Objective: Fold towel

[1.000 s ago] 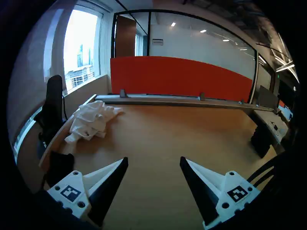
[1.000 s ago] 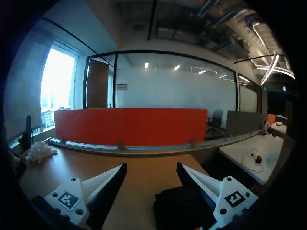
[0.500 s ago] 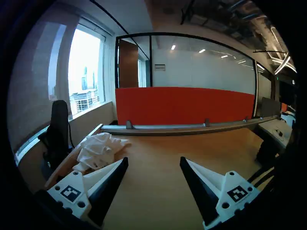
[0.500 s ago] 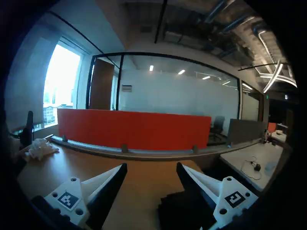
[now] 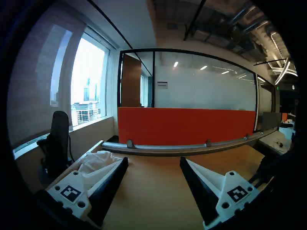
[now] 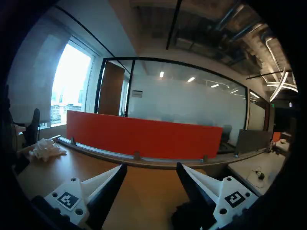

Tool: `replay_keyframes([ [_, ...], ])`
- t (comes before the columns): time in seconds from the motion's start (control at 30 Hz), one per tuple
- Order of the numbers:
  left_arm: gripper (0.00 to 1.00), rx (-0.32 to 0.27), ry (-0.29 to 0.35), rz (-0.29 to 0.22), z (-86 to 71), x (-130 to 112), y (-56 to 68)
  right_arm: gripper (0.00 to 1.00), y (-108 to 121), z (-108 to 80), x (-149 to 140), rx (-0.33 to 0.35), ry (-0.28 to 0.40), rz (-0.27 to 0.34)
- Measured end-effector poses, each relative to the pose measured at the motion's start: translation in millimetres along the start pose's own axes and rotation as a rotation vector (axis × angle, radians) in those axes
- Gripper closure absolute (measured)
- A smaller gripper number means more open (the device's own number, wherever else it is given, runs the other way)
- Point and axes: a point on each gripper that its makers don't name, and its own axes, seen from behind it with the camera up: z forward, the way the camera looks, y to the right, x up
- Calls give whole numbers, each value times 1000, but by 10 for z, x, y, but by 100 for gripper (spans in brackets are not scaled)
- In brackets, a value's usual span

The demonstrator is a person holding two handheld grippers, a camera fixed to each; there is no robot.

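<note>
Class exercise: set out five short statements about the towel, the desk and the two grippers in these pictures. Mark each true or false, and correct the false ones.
1. The towel lies crumpled on the desk. True.
2. The left gripper is shut on the towel. False: its fingers stand apart with nothing between them.
3. A red screen runs along the desk's far edge. True.
4. The right gripper holds a towel corner. False: it is open and empty, and the towel lies apart from it, far to the left in the right gripper view.
5. A dark chair stands near the window. True.
</note>
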Motion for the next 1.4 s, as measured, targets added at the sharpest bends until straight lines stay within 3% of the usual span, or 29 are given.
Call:
replay_keyframes([
  [0.27, 0, -10, 40, 10, 71, 167, 7, 1, -343, 78, 99, 25, 6, 35],
  [0.57, 0, -27, 66, 24, 137, 239, 31, 1, -521, 127, 115, 38, -2, 58],
  [0.87, 0, -20, 96, 28, 202, 303, 62, 0, -557, 142, 276, 34, 2, 92],
  [1.4, 0, -4, 108, 59, 252, 29, -36, 0, -549, 181, 546, 26, -4, 119],
])
